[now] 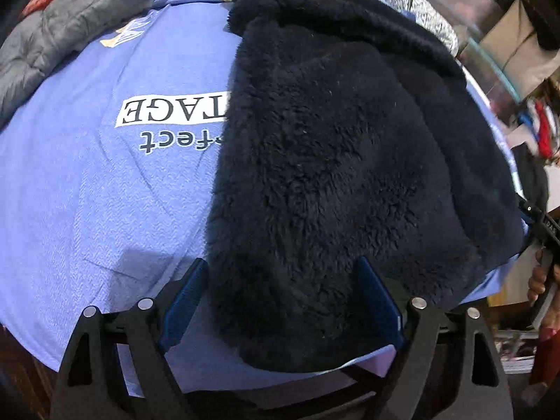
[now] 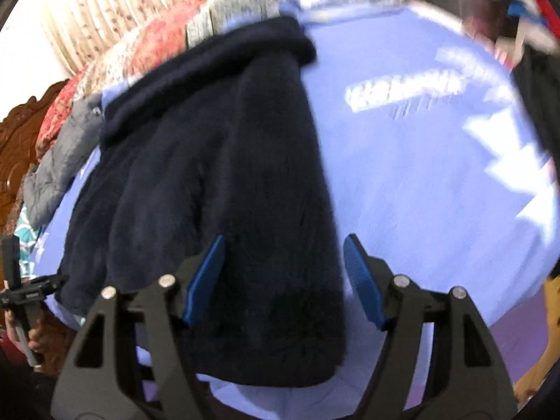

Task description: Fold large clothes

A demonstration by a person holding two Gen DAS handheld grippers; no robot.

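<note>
Dark fleece jacket (image 1: 332, 161) lies half-folded on blue cloth (image 1: 87, 189). Our left gripper (image 1: 280, 297) and right gripper (image 2: 283, 280) both gape open over its hem; thick pile may slip, undoing the fold

Upside-down "TAGE", "fect" on blue cloth (image 1: 87, 182)

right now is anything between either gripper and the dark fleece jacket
Nothing visible does. The left gripper and the right gripper are both open, with the near hem of the navy fleece jacket directly between their fingers on the blue cloth.
</note>
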